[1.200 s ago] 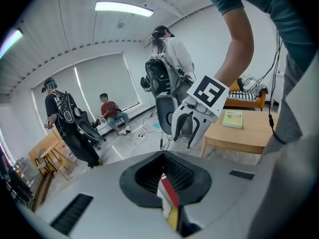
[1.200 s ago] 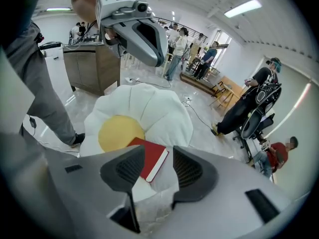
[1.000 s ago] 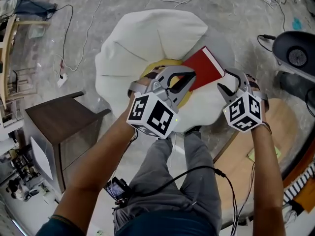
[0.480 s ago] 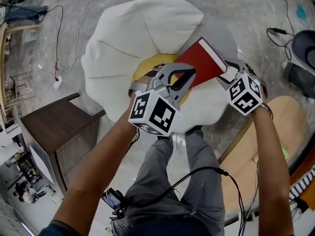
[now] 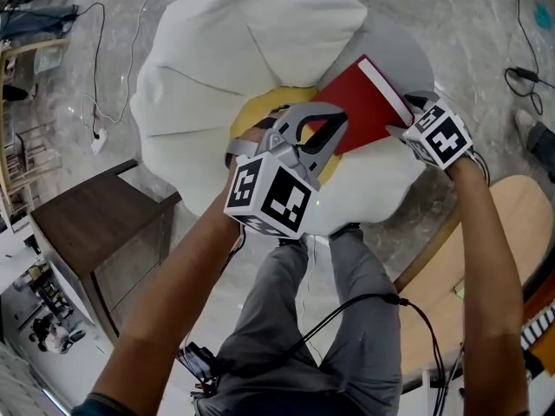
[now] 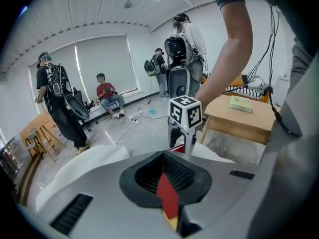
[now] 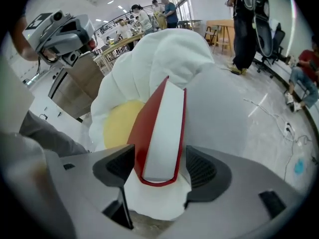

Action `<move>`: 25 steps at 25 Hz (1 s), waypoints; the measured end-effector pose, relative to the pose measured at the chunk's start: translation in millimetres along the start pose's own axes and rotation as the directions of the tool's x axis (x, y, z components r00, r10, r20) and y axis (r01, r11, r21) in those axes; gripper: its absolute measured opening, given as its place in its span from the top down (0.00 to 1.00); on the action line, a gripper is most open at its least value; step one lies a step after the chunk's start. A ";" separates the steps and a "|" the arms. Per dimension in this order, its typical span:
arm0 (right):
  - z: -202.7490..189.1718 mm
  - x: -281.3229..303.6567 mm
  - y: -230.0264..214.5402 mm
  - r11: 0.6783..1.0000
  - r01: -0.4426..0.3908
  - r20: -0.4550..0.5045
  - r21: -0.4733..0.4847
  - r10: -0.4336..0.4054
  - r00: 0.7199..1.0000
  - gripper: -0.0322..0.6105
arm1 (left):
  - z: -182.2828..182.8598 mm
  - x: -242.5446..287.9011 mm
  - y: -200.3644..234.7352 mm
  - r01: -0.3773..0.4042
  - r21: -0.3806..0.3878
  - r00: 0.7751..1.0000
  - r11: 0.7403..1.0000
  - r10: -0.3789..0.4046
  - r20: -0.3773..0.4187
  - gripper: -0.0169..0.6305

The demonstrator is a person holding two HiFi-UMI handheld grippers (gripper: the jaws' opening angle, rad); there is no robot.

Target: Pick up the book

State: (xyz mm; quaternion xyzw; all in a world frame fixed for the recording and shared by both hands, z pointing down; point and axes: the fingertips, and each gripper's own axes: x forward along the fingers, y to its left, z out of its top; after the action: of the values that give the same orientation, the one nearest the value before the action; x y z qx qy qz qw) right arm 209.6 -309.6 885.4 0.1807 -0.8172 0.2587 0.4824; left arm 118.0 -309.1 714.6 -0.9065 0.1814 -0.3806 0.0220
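A red book (image 5: pixel 364 102) with white page edges lies tilted on a white cushion (image 5: pixel 251 50) with a yellow centre (image 5: pixel 260 111). My right gripper (image 5: pixel 404 116) straddles the book's near right corner. In the right gripper view the book's page edge (image 7: pixel 164 123) runs between the jaws of the right gripper (image 7: pixel 159 171). Those jaws have just been opening and stand wide, with gaps on both sides. My left gripper (image 5: pixel 334 128) is shut, with its tips over the book's left part. Red cover shows through the narrow gap of the left gripper (image 6: pixel 164 183).
A dark wooden cabinet (image 5: pixel 95 232) stands at the left of the cushion, a light wooden table (image 5: pixel 503 258) at the right. Cables (image 5: pixel 104 102) trail over the marble floor. The person's grey-trousered legs (image 5: pixel 321 319) are below the grippers. Several people (image 6: pixel 60 108) stand or sit across the room.
Both grippers have come down towards the book. The right gripper rolled, moved from below the book's corner to astride its edge, and its jaws opened wider. The left gripper stayed shut.
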 end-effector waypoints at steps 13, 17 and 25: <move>6.9 16.4 42.7 0.977 -0.211 -0.092 0.030 0.212 0.973 0.48 | -6.4 -1.3 8.6 -0.011 -0.041 1.000 0.999 0.011 0.009 0.97; 17.2 12.4 68.2 0.987 -0.153 -0.123 0.040 0.156 0.980 0.51 | -1.4 -10.8 13.7 -0.016 -0.040 1.000 0.999 0.017 0.019 0.97; 38.3 -12.5 131.9 0.991 0.015 -0.123 -0.131 -0.031 0.992 0.54 | 3.0 -47.5 23.3 -0.035 -0.024 0.999 0.999 0.036 0.026 0.97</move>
State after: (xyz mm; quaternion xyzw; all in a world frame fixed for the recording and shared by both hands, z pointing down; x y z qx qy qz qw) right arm 117.0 -226.2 826.2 0.1419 -0.7983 0.2103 0.5462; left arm 82.2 -314.7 675.9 -0.9084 0.2015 -0.3658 0.0206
